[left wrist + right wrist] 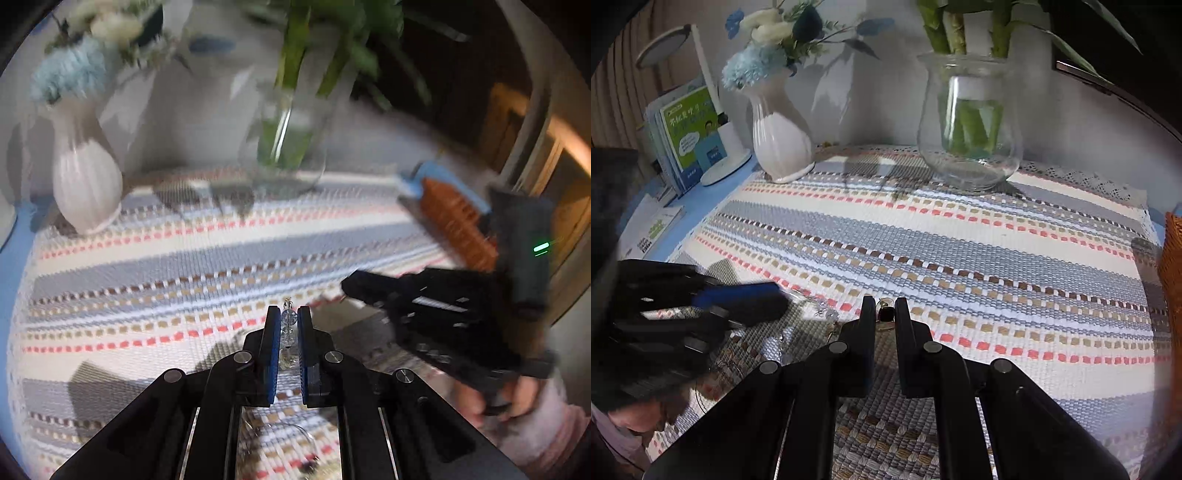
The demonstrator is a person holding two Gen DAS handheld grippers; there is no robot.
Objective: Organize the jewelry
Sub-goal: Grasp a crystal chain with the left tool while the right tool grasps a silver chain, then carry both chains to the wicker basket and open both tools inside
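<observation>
Both grippers loaded: left gripper (288, 323) pinches a clear-bead earring (287, 322), right gripper (885, 314) a dark-stone earring (886, 314); advise carrying level to the orange basket (1171, 266).

The green book (690, 129) standing at the back left corner of the surface has white Chinese letters across the top of its cover. They start with "不", but the others are too blurry to read. A white speech bubble lower on the cover has tiny writing that is too small to read. A flat booklet (650, 229) by the left edge has dark print, also too small to read.
</observation>
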